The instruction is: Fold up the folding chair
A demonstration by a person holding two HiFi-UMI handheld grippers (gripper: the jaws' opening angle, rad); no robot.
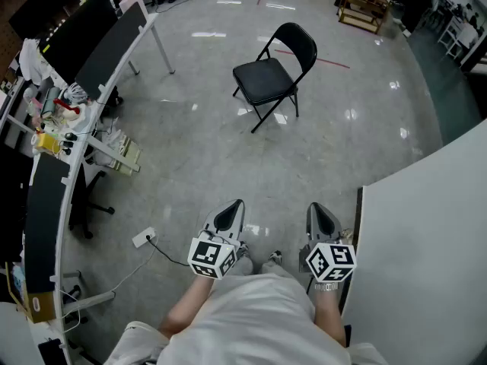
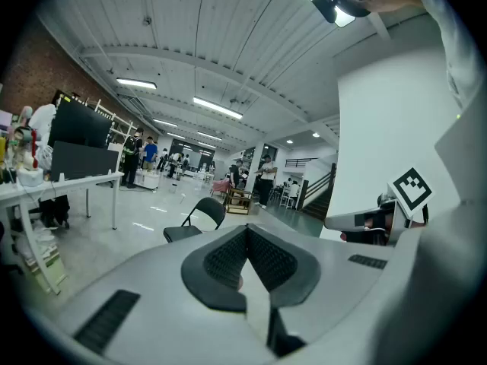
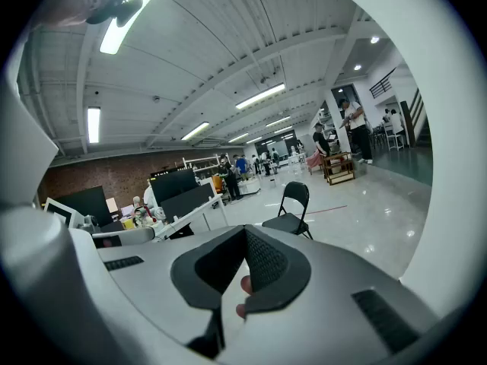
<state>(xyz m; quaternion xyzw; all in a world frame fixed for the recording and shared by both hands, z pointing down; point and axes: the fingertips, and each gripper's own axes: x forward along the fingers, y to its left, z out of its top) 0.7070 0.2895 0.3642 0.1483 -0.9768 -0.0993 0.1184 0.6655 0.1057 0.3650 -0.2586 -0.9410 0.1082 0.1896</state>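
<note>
Cluttered desk (image 1: pixel 65 207), perhaps power strip (image 1: pixel 144 237)

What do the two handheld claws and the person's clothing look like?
Both the left claw and right claw have smooth light-grey bodies with black, ribbed pads. Each carries a white cube printed with black square markers. The person wears a pale top.

folding chair (image 1: pixel 272 74) | black, metal frame | unfolded, upright | alone on glossy grey floor

Blk folding chair (image 1: pixel 270 78), grey floor (image 1: pixel 205 166) w/ red line (image 1: pixel 327 61); L tool (image 1: pixel 230 213), R tool (image 1: pixel 321 217) grey w/ blk-white marker cubes (image 1: pixel 211 257).
</note>
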